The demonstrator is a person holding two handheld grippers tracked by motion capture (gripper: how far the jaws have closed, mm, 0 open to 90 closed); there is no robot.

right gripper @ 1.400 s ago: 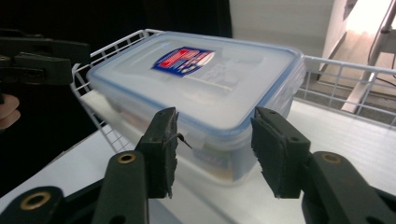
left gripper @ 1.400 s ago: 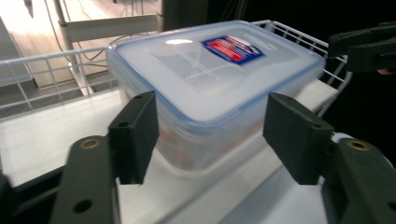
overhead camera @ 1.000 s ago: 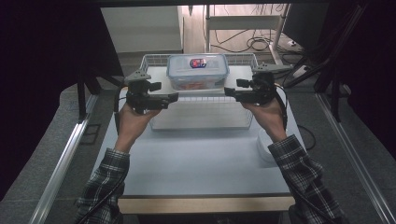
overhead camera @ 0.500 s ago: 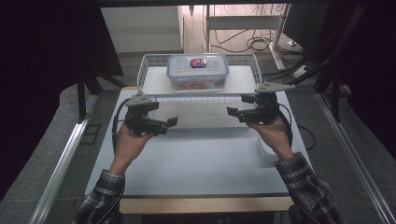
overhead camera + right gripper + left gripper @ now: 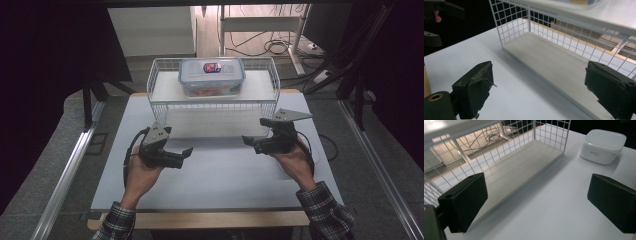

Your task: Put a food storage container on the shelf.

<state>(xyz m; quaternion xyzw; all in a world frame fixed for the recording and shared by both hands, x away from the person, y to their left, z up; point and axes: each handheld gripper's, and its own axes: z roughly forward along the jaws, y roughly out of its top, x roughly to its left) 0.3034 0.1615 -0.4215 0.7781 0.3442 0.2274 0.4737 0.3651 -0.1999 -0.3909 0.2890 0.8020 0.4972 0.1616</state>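
Note:
A clear lidded food container (image 5: 211, 75) with a blue rim stands on top of a white wire rack (image 5: 212, 106) at the far side of the white table (image 5: 220, 175). My left gripper (image 5: 186, 156) is held low over the table in front of the rack's left end and points right. My right gripper (image 5: 250, 144) mirrors it at the right end. Both sets of jaws have just been opening and stand wide, with nothing between them. The left gripper view (image 5: 536, 205) and the right gripper view (image 5: 541, 92) look past the jaws at the rack's lower board (image 5: 554, 62).
A small white square box (image 5: 602, 146) sits on the table to the right of the rack. Beyond the table are cables on the floor (image 5: 272, 47) and dark stands on both sides. The left gripper (image 5: 434, 15) appears far off in the right gripper view.
Both hands have come down from beside the container on the rack top and drawn back toward the person, now low over the table. The container stays on the rack.

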